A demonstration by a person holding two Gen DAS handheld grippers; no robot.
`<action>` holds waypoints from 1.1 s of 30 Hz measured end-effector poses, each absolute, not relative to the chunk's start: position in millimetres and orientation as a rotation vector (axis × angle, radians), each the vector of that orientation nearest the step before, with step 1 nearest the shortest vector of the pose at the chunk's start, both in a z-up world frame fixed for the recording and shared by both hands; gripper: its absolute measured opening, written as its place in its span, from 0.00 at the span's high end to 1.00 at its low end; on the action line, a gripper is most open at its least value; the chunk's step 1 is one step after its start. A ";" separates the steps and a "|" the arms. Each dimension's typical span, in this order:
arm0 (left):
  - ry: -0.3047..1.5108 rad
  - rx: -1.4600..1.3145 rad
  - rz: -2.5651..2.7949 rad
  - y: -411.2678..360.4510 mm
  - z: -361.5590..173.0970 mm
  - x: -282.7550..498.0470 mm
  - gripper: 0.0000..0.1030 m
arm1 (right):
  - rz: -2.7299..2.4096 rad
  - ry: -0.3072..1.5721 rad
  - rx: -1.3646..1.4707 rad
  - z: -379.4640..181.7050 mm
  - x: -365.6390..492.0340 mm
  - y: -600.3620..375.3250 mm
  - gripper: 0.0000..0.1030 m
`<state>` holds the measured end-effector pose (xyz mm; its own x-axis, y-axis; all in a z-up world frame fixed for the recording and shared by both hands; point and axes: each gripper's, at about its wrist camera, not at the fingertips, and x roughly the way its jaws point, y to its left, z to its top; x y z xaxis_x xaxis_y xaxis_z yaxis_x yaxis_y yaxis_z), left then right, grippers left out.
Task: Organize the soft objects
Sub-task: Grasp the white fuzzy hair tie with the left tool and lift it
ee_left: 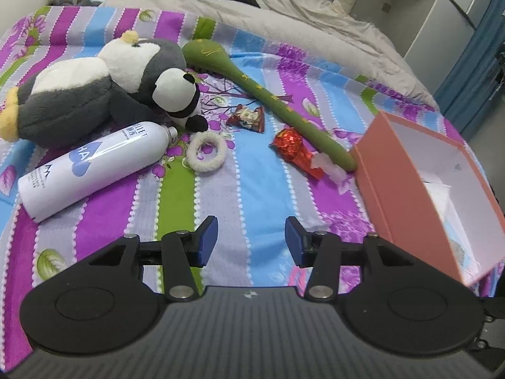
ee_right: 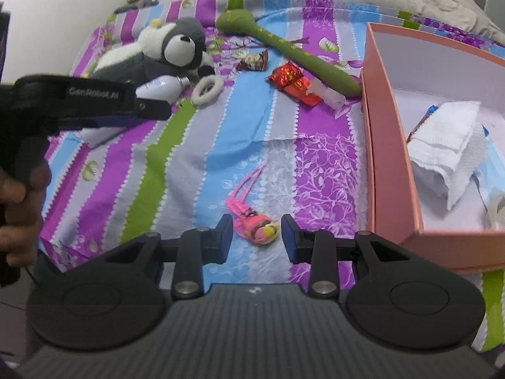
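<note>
Nearest your right gripper (ee_right: 256, 239), low in the centre of the right wrist view, a small pink plush toy (ee_right: 255, 225) lies on the striped bedsheet (ee_right: 176, 170) between the spread fingers, not clamped. Your left gripper (ee_left: 251, 241) also stands wide apart, holding nothing, over bare sheet at the bottom of its frame. Toward the upper left lie the grey penguin plush (ee_left: 85, 94) with a panda plush (ee_left: 178, 94) against it, a white scrunchie (ee_left: 206, 151) beside a white bottle (ee_left: 94, 167), and a green plush stick (ee_left: 271, 98) running to the pink box (ee_right: 391, 164) at right.
</note>
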<state>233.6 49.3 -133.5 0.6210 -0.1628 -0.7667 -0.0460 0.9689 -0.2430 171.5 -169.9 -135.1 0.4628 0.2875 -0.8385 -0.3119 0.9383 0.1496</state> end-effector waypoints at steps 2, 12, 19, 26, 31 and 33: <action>0.903 -0.243 -0.063 51.9 -140.7 245.4 0.48 | 0.373 1.039 -0.056 -138.9 179.6 -169.5 0.63; 0.944 -0.207 0.001 63.3 -186.3 308.9 0.40 | 0.437 1.120 -0.074 -166.5 212.2 -167.4 0.45; 0.940 -0.175 0.016 64.7 -212.1 343.1 0.39 | 0.494 1.175 -0.144 -183.1 218.1 -157.9 0.45; 0.926 -0.142 0.040 67.7 -228.7 359.2 0.39 | 0.569 1.164 -0.209 -187.5 216.9 -154.4 0.46; 0.916 -0.141 0.038 69.0 -235.1 366.7 0.39 | 0.583 1.149 -0.246 -190.7 214.5 -150.0 0.48; 0.907 -0.138 0.030 68.6 -234.8 369.5 0.40 | 0.578 1.153 -0.248 -193.7 216.0 -150.8 0.50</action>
